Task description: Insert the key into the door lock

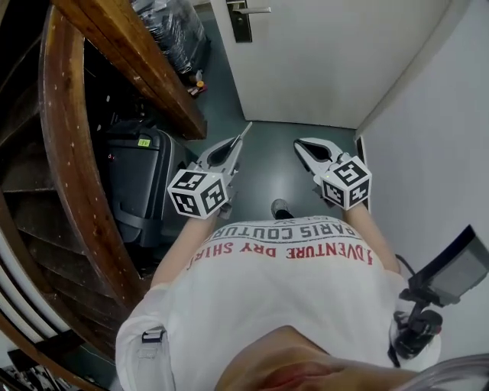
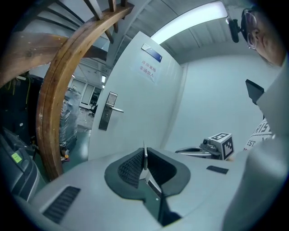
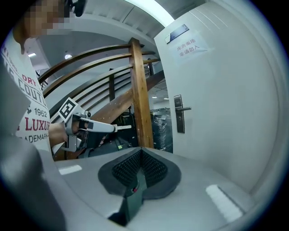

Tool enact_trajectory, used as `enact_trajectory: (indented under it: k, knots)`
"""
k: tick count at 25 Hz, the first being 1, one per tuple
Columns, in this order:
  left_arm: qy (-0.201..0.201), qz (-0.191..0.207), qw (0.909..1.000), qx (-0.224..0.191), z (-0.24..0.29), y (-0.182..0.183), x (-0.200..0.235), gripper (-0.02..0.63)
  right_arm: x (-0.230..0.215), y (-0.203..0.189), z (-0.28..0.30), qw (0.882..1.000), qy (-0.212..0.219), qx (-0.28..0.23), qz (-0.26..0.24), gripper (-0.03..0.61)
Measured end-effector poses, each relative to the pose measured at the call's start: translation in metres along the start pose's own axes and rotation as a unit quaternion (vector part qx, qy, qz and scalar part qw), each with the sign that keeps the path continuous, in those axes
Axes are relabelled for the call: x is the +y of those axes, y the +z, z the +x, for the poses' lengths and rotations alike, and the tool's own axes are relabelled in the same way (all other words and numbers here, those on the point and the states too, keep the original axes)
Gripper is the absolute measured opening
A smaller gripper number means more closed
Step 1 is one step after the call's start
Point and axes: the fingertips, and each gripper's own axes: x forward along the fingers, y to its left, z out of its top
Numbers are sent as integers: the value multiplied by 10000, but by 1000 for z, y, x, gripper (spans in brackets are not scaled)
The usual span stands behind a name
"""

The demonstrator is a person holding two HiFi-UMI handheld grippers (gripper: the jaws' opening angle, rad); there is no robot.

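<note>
A white door [image 1: 321,61] stands ahead, with a dark lock plate and silver handle [image 1: 241,21] at its left edge; the same lock plate [image 2: 105,117] shows in the left gripper view and the lock plate [image 3: 179,113] in the right gripper view. My left gripper [image 1: 238,143] is shut on a thin silver key [image 1: 246,130], whose blade [image 2: 144,155] stands edge-on between the pads and points toward the door. My right gripper [image 1: 302,147] is shut with nothing in it, level with the left one. Both are well short of the door.
A curved wooden stair rail [image 1: 69,153] and a wooden beam [image 1: 145,61] run along the left. A black suitcase [image 1: 141,183] sits under them, and plastic-wrapped goods [image 1: 172,30] lie farther back. A white wall [image 1: 435,137] closes the right side.
</note>
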Motion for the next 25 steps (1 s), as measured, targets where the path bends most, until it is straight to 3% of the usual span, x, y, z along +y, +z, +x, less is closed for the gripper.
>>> enact_trajectory:
  k: [5, 9, 13, 18, 25]
  knots:
    - [83, 48, 10000, -18, 92, 39, 36, 23, -89, 22, 46, 9999, 129, -39, -23, 3]
    - [85, 16, 9997, -220, 134, 63, 50, 23, -135, 36, 67, 9995, 203, 31, -226, 3]
    - [201, -216, 9993, -220, 155, 70, 72, 23, -166, 52, 92, 9991, 288, -9, -297, 3]
    - [293, -251, 9989, -263, 176, 84, 100, 23, -183, 74, 128, 9971, 526, -73, -540, 3]
    - [305, -166, 9990, -272, 223, 119, 140, 23, -236, 116, 180, 9945, 540, -33, -900, 3]
